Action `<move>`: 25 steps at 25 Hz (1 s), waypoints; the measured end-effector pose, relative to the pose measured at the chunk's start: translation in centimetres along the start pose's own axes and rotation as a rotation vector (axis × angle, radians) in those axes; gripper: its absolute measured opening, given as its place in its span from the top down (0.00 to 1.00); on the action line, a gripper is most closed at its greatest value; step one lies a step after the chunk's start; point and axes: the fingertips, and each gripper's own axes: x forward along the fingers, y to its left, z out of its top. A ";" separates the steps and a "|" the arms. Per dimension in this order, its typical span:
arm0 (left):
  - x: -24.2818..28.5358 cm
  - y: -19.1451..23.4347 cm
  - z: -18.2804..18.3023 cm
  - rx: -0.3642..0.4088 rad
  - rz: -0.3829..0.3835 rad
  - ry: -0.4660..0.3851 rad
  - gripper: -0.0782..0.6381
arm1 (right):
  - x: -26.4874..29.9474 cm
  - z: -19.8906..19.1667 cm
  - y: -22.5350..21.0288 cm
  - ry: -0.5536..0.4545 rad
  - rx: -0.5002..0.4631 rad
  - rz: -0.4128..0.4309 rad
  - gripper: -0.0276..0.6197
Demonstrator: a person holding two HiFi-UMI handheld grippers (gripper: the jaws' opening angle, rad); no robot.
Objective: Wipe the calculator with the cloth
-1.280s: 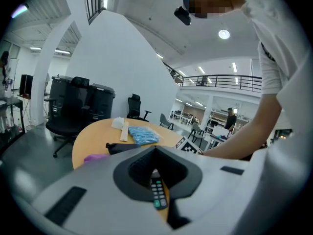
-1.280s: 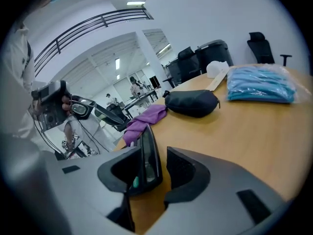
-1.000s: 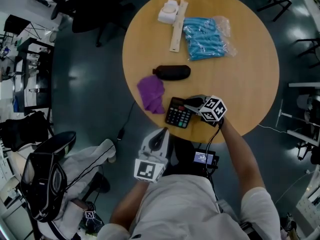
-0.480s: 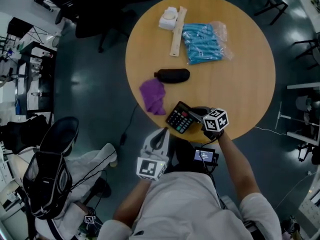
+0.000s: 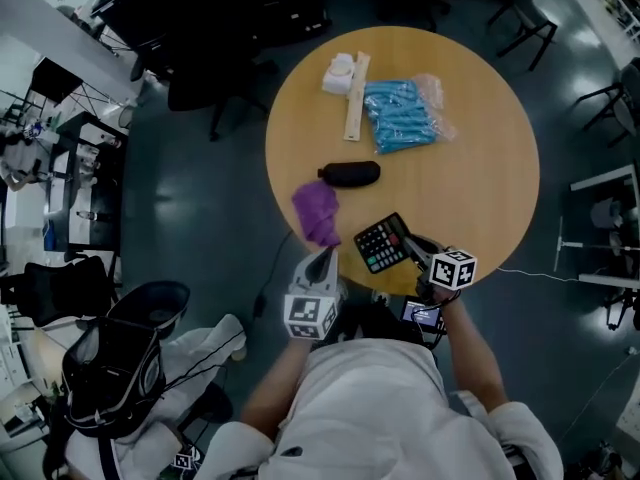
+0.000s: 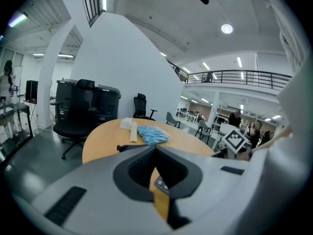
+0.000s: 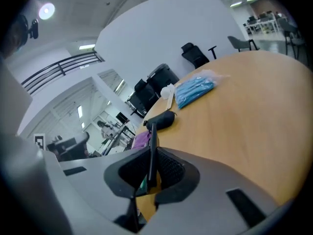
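Lower centre, the right gripper (image 5: 412, 244), jaws just closed in, pinches the calculator (image 5: 382, 244), now tipped up off the near edge of the table (image 5: 480, 168), while the left gripper (image 5: 324, 258), jaws pressed together and empty, hangs just below the purple cloth (image 5: 317, 211), wiping yet to start.

The setting is a large open-plan office or lab hall. Indicators: a round wooden desk (image 5: 500, 168), black swivel chairs (image 6: 74, 119), a polished grey floor (image 5: 190, 198), equipment-laden benches (image 5: 60, 138) along one side, a railed mezzanine (image 6: 244, 77), and recessed ceiling lights (image 6: 226, 29).
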 end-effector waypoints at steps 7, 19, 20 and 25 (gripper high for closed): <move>7.0 8.2 -6.0 0.087 0.169 0.288 0.86 | -4.0 2.3 0.9 -0.141 0.068 -0.017 0.88; 12.9 12.9 -14.7 -0.037 0.226 0.658 0.59 | -6.0 3.0 0.8 -0.242 0.121 -0.038 0.88; 13.2 12.8 -15.1 -0.029 0.224 0.669 0.59 | -6.1 3.0 0.8 -0.242 0.122 -0.036 0.88; 13.5 12.8 -14.7 -0.036 0.251 0.671 0.75 | -6.2 3.2 0.8 -0.249 0.126 -0.036 0.88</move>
